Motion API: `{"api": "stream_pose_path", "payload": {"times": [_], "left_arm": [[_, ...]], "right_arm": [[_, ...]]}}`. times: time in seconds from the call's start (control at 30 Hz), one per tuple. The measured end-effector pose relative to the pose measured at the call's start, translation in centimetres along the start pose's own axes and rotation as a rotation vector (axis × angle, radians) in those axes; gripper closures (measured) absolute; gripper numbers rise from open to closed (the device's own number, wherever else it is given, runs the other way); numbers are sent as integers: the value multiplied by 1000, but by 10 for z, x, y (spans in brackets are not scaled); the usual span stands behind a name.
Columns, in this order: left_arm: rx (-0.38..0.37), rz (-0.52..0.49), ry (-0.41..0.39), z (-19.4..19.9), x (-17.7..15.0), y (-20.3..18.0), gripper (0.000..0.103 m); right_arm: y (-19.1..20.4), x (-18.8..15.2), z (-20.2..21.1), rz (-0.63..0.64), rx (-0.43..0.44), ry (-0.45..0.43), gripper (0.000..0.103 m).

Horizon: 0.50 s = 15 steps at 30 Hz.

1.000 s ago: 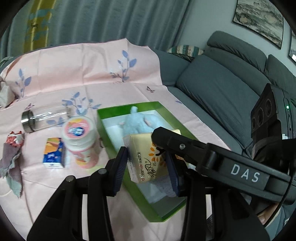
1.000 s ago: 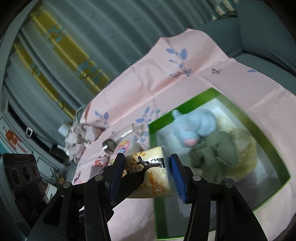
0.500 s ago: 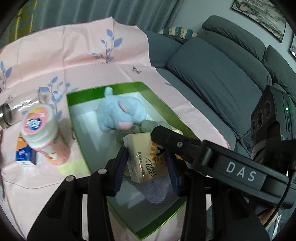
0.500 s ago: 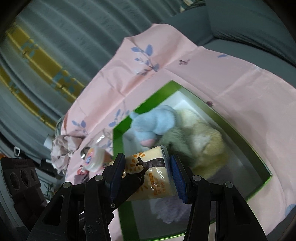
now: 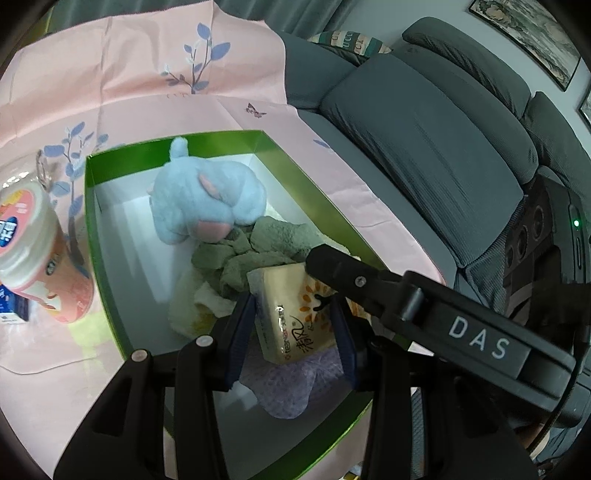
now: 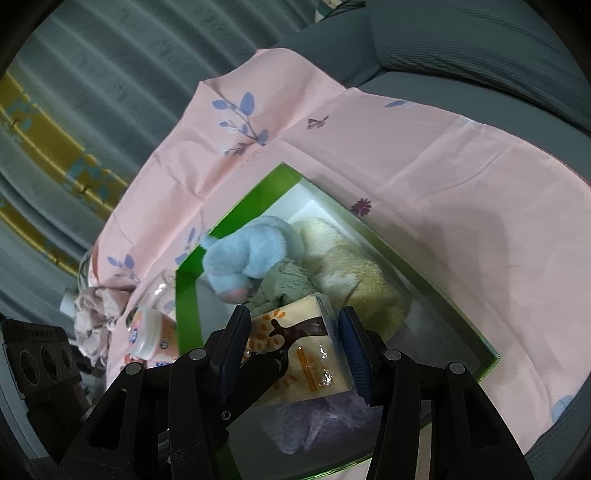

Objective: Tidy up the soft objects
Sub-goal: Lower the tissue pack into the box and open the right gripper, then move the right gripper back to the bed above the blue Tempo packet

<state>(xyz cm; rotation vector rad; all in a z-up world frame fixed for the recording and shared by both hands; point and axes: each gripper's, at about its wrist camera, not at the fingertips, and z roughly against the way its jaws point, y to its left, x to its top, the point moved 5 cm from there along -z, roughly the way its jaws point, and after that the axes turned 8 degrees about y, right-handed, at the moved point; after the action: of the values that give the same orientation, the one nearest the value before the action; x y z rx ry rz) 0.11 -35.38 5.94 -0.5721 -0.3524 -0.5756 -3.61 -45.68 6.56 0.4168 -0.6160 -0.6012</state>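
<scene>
Home living room: grey sofa (image 5: 424,155), curtains (image 6: 92,92), framed picture (image 5: 528,33).

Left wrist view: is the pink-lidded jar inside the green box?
No, the pink-lidded jar stands on the pink cloth outside the green box, beside its left wall.

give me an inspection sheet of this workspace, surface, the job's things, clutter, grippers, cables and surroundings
Surface: pink floral cloth spread over a sofa.
Job's things: green box holds a blue plush toy, a grey-green towel, a cream plush and a purple cloth; tissue pack held above them.
Clutter: pink lidded tub, small blue carton, clear bottle, crumpled fabric, all outside the box.
Grippers: left hand-held gripper and right hand-held gripper both clamp the tissue pack.
Cables: nothing seen.
Surroundings: grey sofa, curtains, framed picture.
</scene>
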Motion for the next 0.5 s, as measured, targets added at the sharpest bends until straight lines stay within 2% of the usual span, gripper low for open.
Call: {"api": "stream_pose_path", "payload": {"times": [0.5], "left_arm": [[20, 12, 27, -11, -3, 6, 60]], "right_arm": [[-6, 2, -5, -9, -81, -5, 50]]}}
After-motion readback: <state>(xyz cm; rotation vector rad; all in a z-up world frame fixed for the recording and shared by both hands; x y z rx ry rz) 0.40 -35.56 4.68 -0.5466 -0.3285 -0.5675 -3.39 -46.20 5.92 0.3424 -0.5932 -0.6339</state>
